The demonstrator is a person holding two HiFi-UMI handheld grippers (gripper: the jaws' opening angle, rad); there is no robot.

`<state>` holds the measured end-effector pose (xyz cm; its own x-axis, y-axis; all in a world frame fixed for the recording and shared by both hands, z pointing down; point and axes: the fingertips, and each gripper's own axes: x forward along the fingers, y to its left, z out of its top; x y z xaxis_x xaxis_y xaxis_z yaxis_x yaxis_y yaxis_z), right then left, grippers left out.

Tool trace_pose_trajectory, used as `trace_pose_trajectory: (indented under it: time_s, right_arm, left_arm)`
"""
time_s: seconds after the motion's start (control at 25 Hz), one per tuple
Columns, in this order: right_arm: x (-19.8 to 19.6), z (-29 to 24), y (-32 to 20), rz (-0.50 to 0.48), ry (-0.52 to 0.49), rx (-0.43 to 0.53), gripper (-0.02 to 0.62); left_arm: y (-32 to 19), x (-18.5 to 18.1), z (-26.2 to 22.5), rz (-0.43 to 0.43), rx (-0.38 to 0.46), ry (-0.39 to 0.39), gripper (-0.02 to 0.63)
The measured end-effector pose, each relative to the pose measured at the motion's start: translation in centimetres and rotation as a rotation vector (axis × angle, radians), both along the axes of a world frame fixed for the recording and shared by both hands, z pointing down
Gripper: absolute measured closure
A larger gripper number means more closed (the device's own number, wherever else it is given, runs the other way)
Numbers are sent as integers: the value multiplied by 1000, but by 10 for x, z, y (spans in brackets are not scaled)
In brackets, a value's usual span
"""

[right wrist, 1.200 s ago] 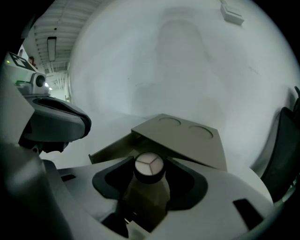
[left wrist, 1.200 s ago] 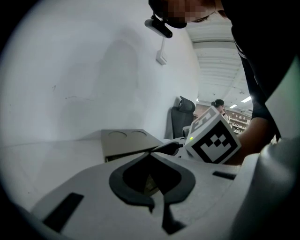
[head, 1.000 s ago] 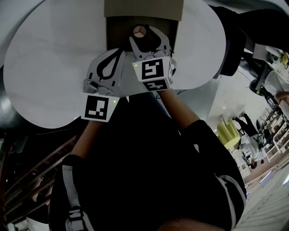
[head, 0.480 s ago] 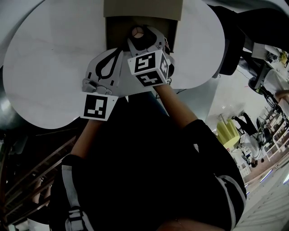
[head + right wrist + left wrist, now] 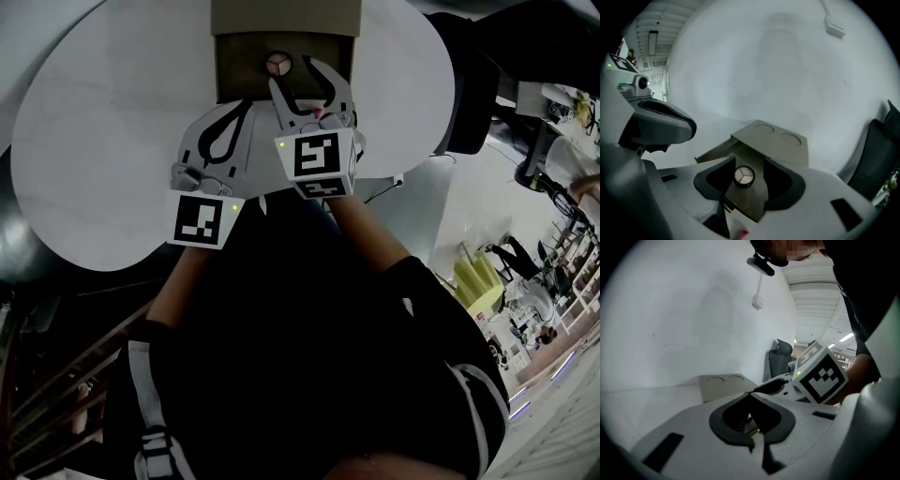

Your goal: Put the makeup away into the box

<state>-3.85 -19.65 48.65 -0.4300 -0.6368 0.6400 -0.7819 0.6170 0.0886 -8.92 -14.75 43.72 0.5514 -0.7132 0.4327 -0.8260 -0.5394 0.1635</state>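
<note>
Makeup lying in the box, right jaws clear of it.
On the white desk [image 5: 94, 141] the tan box [image 5: 239, 75] stands open, lid tipped back. Our right hand-held gripper [image 5: 292, 73] hangs over it with jaws wide, just eased in slightly and gripping nothing. The left hand-held gripper [image 5: 249, 103] sits near the box's front, jaws together and empty. The round compact [image 5: 277, 64] lies on the box floor, free of both pads. We judge the placing done. We should lift the right one straight up, clear of the walls, so nothing knocks the compact before we touch the lid.
</note>
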Motion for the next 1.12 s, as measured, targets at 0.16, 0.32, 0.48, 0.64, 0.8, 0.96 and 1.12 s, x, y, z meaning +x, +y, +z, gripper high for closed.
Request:
trace_pose_trajectory:
  time_s: [0.16,0.32,0.48,0.64,0.8,0.96,1.12]
  right_arm:
    - [7,-50,7,20,-23,152,494]
    - [19,-104,20,74,-89,264,556]
    - [40,-142,34,133,-123,334,570]
    - [60,-161,58,195,-137,345,571]
    - [77,-176,77,240,-153,370,571]
    - [92,-181,90,284,-161,384,572]
    - [103,-181,98,316,-173,385,571]
  left_arm:
    - [7,7,-22,11,50,6,598]
    - [15,13,-52,17,126,-1,598]
    - [19,25,-82,34,211,-3,598]
    - [31,35,-107,43,260,13,598]
    - [42,43,-125,47,293,32,598]
    - [47,51,-132,65,314,37,598]
    - [51,61,-134,94,324,38,598]
